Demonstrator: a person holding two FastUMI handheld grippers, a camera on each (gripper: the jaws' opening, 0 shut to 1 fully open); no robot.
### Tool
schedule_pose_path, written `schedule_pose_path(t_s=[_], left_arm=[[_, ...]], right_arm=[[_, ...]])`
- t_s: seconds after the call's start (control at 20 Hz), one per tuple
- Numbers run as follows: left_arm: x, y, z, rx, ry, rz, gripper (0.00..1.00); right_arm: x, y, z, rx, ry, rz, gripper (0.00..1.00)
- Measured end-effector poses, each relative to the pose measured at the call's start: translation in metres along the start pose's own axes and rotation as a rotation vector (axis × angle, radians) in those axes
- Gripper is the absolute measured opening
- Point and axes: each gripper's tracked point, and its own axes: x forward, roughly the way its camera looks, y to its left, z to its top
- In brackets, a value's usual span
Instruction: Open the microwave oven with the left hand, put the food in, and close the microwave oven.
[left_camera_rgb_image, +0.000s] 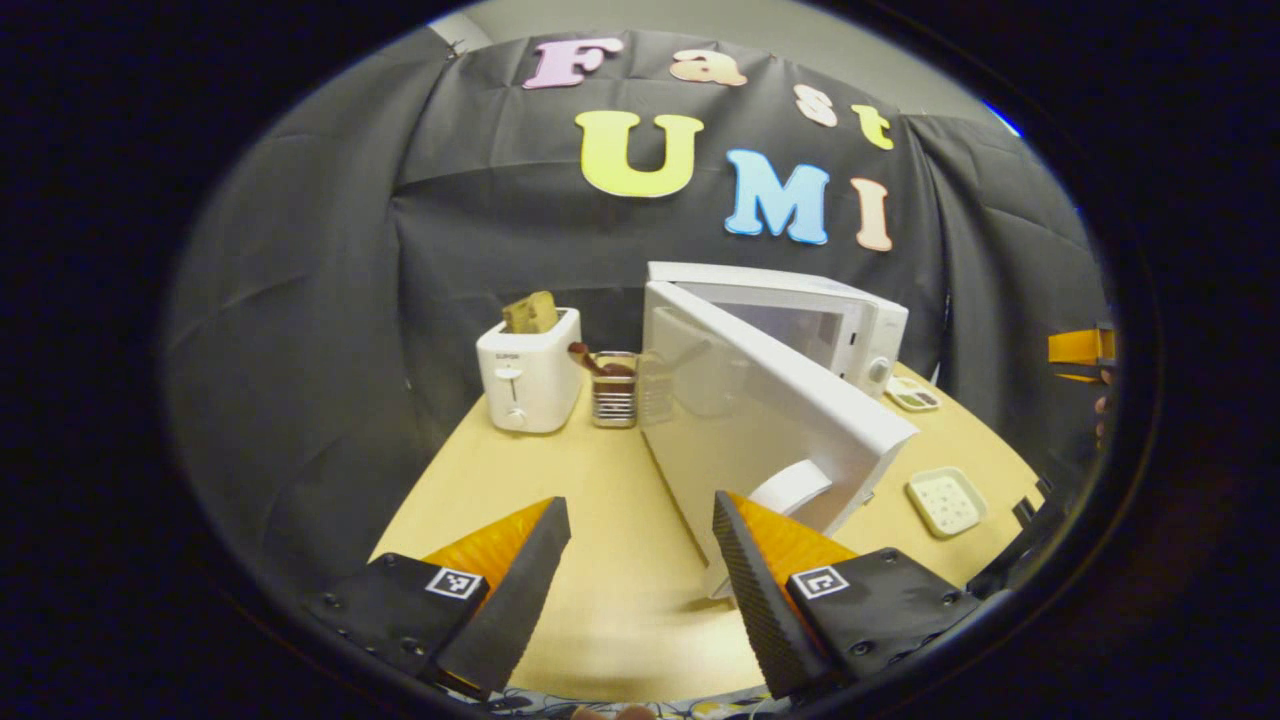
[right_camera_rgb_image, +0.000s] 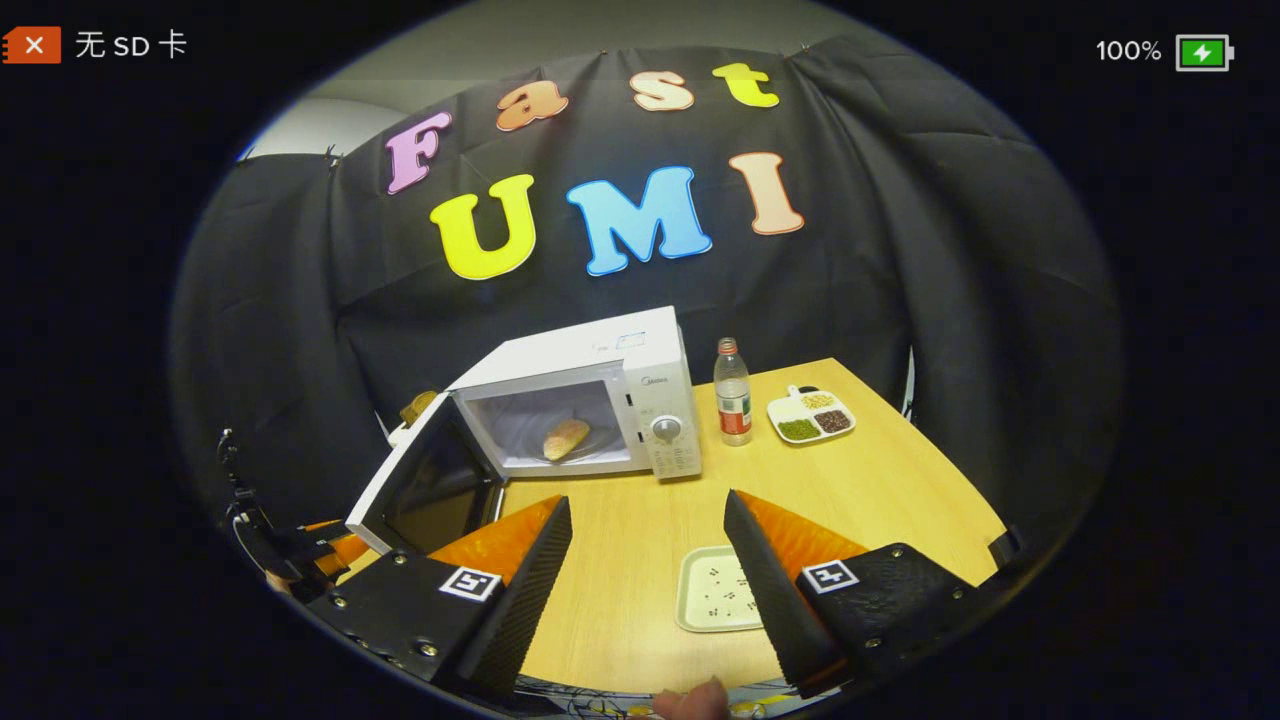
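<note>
On wooden table (right_camera_rgb_image: 880, 480), white microwave (right_camera_rgb_image: 640, 370) stands near back wall, door (right_camera_rgb_image: 425, 485) swung wide open to its left, dark inner face showing. Inside cavity: food (right_camera_rgb_image: 565, 437), golden-brown oblong bun, lying on floor of chamber. Right of microwave: bottle (right_camera_rgb_image: 733, 392), then divided dish (right_camera_rgb_image: 810, 413).

Left gripper view: toaster (left_camera_rgb_image: 527, 372) at left, door's white outer panel (left_camera_rgb_image: 760, 420) at centre. Left gripper (left_camera_rgb_image: 640, 550) jaws spread wide, holding nothing. Right gripper (right_camera_rgb_image: 648, 545) jaws likewise wide apart, empty, above pale tray (right_camera_rgb_image: 705, 590).
</note>
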Motion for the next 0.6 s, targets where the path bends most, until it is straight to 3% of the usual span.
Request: schedule_pose_path(t_s=[0.2, 0.6], left_arm=[[0.018, -0.051, 0.018, 0.062, -0.002, -0.018, 0.96], [0.085, -0.148, 0.061, 0.181, -0.028, 0.033, 0.94]], right_arm=[[-0.024, -0.046, 0.007, 0.011, -0.023, -0.009, 0.94], [-0.052, -0.137, 0.027, -0.057, -0.048, 0.052, 0.94]])
